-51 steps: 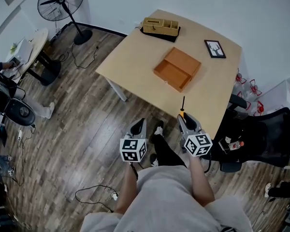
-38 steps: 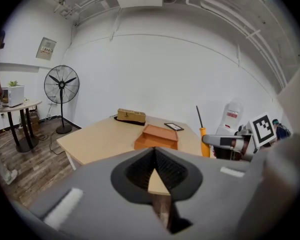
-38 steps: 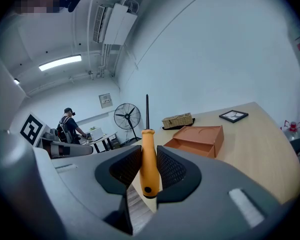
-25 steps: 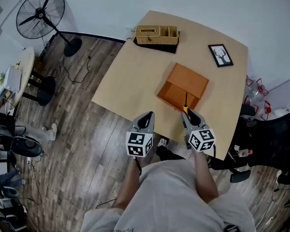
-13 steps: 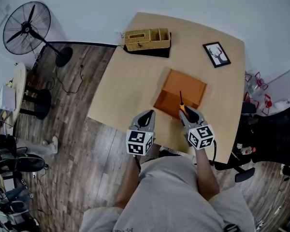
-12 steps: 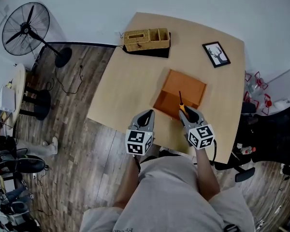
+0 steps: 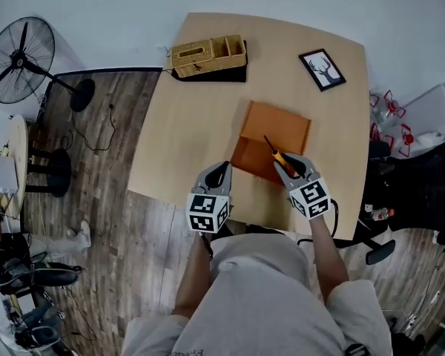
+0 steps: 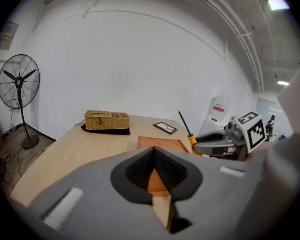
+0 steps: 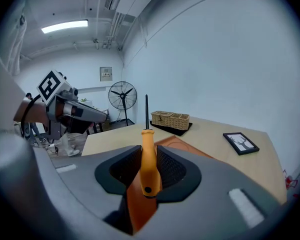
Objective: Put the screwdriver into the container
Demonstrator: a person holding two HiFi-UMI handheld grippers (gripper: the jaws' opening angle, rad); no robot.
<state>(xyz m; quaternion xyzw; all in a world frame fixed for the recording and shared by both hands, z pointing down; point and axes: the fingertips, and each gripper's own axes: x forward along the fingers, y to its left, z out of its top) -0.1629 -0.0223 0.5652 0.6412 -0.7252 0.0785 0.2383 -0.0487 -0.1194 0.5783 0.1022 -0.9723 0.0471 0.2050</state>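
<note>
An orange-handled screwdriver with a black shaft is clamped by its handle in my right gripper, which is shut on it. Its shaft points up and away over the near part of the flat orange container in the middle of the wooden table. My left gripper hangs to the left of the container by the table's front edge, jaws together and holding nothing. The left gripper view shows the container ahead, with the right gripper and the screwdriver at right.
A wicker basket on a dark mat stands at the table's far left edge. A small framed deer picture lies at the far right. A floor fan stands to the left and a black chair to the right.
The person has stepped up to the table. My right gripper has carried the screwdriver from beyond the table's front edge to over the near part of the container; the left gripper came along.
</note>
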